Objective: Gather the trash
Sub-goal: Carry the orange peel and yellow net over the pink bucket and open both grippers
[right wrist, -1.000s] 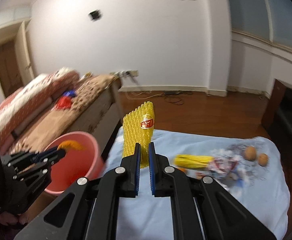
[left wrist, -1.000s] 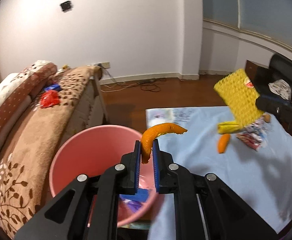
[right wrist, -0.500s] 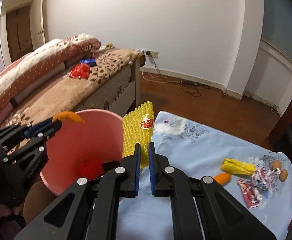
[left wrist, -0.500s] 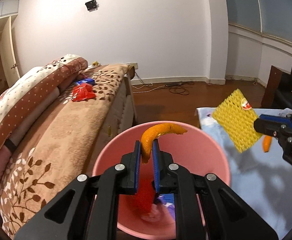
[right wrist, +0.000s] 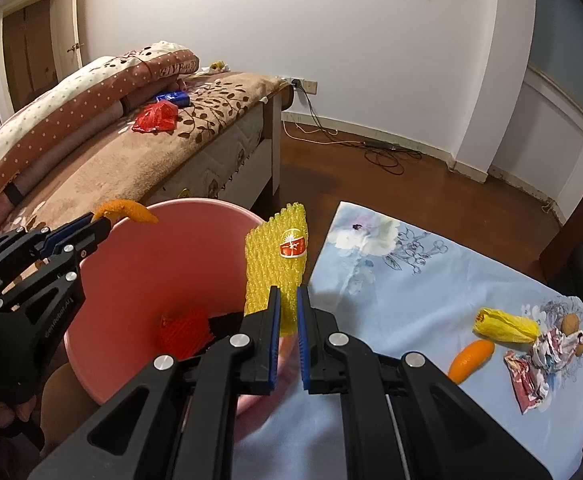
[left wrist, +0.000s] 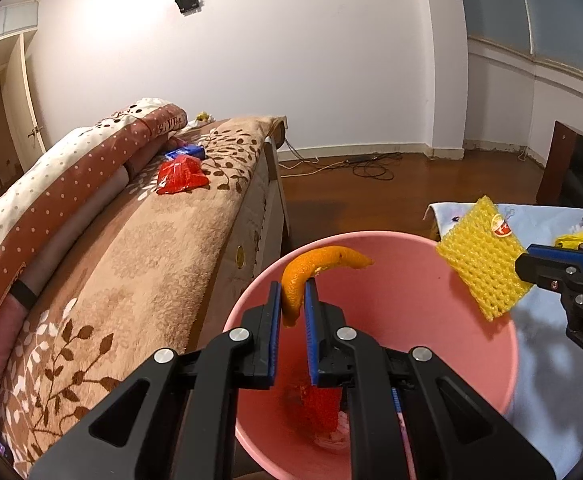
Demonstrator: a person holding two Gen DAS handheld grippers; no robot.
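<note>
Peel (left wrist: 323, 266) sat pinched in the left gripper (left wrist: 291, 300), which had moved from the table to right over the pink bucket (left wrist: 491, 360), ready to drop. Red net lay below inside.

Yellow net (right wrist: 277, 264) was clamped in the right gripper (right wrist: 285, 300), now above the bucket's rim (right wrist: 195, 202) too.

The right gripper (right wrist: 287, 300) pinches a yellow foam net (right wrist: 277, 264) over a pink bucket (right wrist: 131, 264), while the left gripper (right wrist: 105, 224) holds an orange peel (right wrist: 127, 210) above the bucket's far rim. Red netting (right wrist: 183, 330) lies inside. On the blue-clothed worktop (right wrist: 391, 292) sit another peel (right wrist: 471, 360), a yellow wrapper (right wrist: 505, 324) and crumpled packets (right wrist: 531, 372).
</note>
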